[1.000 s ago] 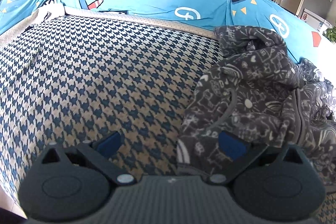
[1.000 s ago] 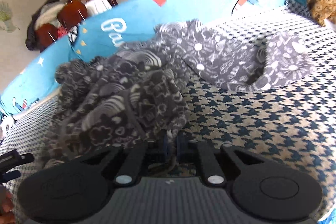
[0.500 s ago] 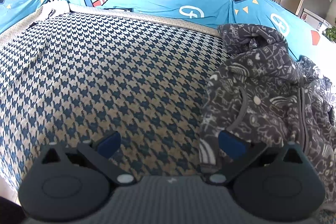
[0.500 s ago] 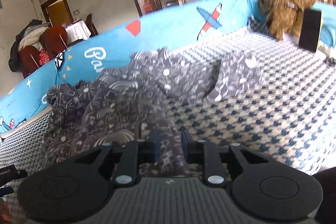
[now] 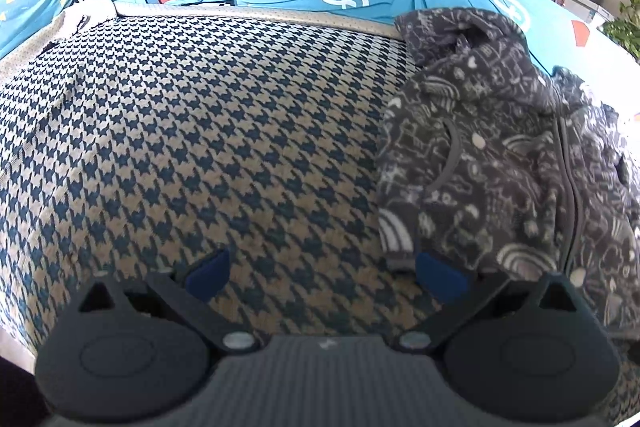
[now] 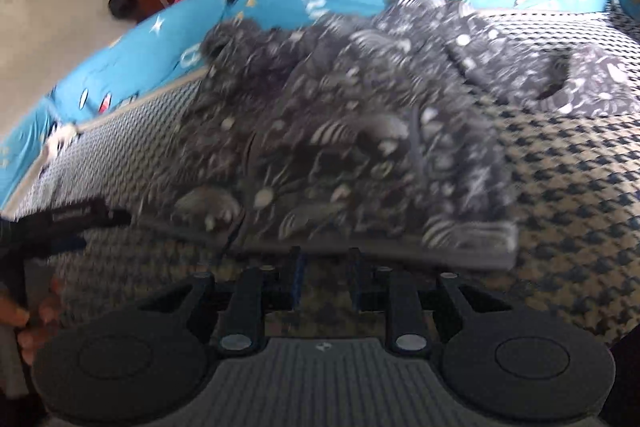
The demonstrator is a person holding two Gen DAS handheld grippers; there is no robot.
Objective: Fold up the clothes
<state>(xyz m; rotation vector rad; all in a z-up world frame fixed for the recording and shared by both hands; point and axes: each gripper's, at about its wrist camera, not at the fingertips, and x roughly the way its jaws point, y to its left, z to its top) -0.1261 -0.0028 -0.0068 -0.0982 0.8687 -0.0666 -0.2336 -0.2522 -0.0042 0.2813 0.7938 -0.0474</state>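
Left gripper [image 5: 322, 273] spread wide over the cover [image 5: 200, 147], empty; right gripper [image 6: 326, 277], blurred, apparently parted just short of the jacket [image 6: 360, 155] hem.

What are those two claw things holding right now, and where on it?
Nothing. The left gripper is wide open beside the grey patterned jacket; the right gripper is parted just short of its hem, gripping no cloth.

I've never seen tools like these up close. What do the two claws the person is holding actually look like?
Both look alike. The left claw has a ribbed grey body, two round black discs at its sides, and black angled fingers tipped with blue pads. Silver rivets mark the pivots. The right claw has the same grey ribbing, discs and rivets, with a blue edge on one finger. No cables show.
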